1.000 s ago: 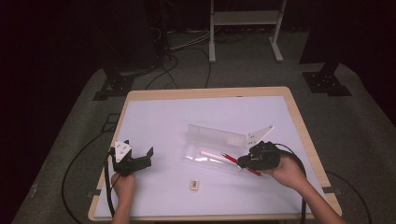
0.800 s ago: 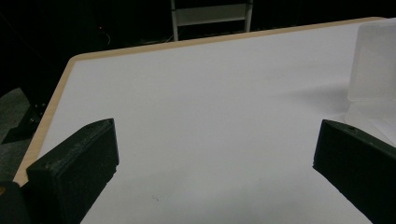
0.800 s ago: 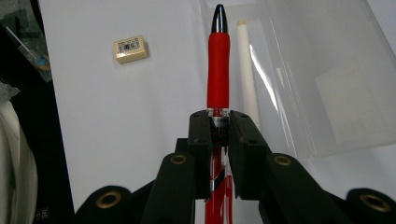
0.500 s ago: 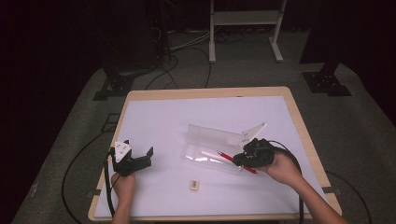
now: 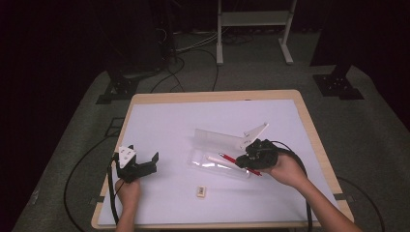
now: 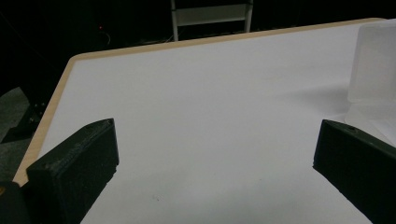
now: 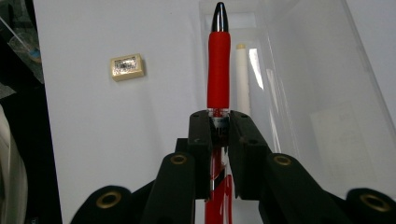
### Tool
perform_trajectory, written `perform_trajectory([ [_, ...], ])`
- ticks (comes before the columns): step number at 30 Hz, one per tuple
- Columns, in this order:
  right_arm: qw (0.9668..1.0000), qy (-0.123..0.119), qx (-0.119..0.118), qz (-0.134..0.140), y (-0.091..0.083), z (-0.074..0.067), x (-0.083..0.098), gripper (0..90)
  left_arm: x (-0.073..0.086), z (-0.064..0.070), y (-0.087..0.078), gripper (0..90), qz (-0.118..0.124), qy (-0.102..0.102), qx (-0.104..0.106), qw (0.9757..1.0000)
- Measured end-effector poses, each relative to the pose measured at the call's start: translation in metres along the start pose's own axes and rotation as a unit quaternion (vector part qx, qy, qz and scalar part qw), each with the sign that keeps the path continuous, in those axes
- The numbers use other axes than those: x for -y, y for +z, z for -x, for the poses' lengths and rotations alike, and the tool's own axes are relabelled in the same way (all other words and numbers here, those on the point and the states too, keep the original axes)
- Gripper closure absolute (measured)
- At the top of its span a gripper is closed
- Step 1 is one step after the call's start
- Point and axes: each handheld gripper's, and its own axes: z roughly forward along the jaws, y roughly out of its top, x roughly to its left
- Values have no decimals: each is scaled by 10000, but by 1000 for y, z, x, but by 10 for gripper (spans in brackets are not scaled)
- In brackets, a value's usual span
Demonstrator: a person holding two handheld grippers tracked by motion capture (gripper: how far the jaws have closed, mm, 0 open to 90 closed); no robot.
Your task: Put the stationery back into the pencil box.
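My right gripper (image 5: 243,162) (image 7: 219,122) is shut on a red pen (image 5: 228,158) (image 7: 218,70) with a black tip, and holds it over the tray of a clear plastic pencil case (image 5: 212,162) (image 7: 299,79). The case's lid (image 5: 220,138) stands open behind the tray. A white pen (image 5: 217,159) (image 7: 241,79) lies inside the tray, beside the red one. At the table's left front, my left gripper (image 5: 145,162) (image 6: 215,154) rests open on the white surface, nothing between its jaws.
A small beige eraser (image 5: 201,192) (image 7: 126,66) lies on the white table cover (image 5: 193,116) in front of the case. The wooden table edge (image 5: 316,145) frames the cover. Cables and a white stand (image 5: 251,19) occupy the dark floor behind.
My right gripper has moved left with the red pen, so the pen now reaches farther over the case's tray. The left gripper has stayed put.
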Motion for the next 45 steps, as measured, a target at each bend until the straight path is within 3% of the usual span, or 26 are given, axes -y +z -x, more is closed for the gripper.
perform_trajectory([
  [24, 9999, -130, -17, -94, 15, 6, -19, 790, 0, 0, 0, 0, 2, -1, 17, 10000],
  [45, 9998, -83, -99, -170, 35, 17, -25, 789, 0, 0, 0, 0, 15, -2, 19, 10000],
])
